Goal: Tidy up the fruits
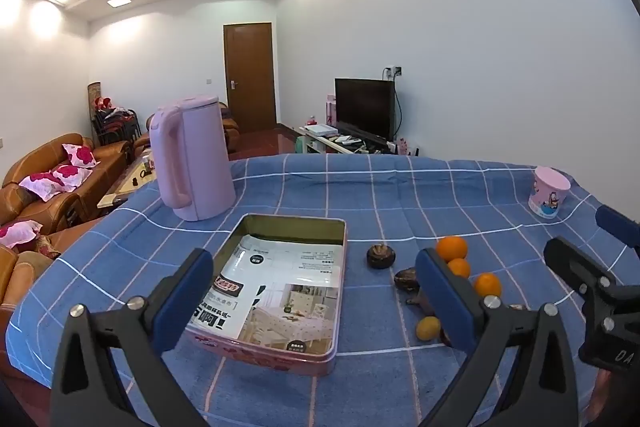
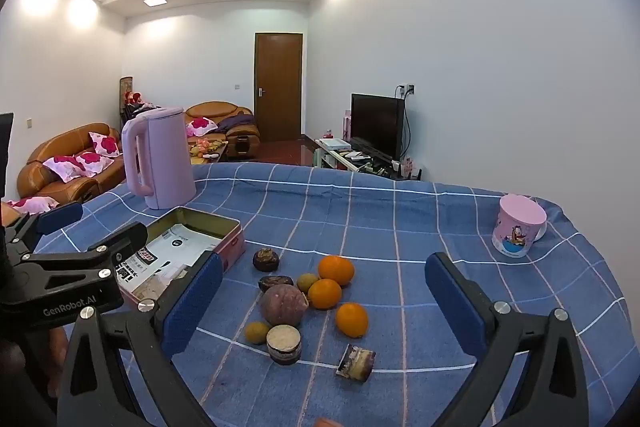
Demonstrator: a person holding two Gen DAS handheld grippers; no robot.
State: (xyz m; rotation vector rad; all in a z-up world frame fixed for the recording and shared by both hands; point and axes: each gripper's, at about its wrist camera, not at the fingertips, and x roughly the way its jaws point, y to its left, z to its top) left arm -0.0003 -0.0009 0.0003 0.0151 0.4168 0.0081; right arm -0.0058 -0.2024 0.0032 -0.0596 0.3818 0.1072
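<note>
So far nothing is sorted: both my left gripper [image 1: 316,301] and right gripper [image 2: 324,301] gape wide and empty, the oranges and dark fruits [image 2: 312,301] lie clustered on the blue checked cloth [image 2: 400,219] beside the fruitless pink rectangular tin [image 1: 280,357]

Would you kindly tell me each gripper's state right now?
Left gripper: open, holding nothing.
Right gripper: open, holding nothing.

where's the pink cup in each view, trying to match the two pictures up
Left wrist view: the pink cup stands far right on the blue checked cloth, near its back edge.
Right wrist view: the pink cup stands right of centre, beyond the right gripper's far finger.
Shared landmark: the pink kettle, back left in both.
</note>
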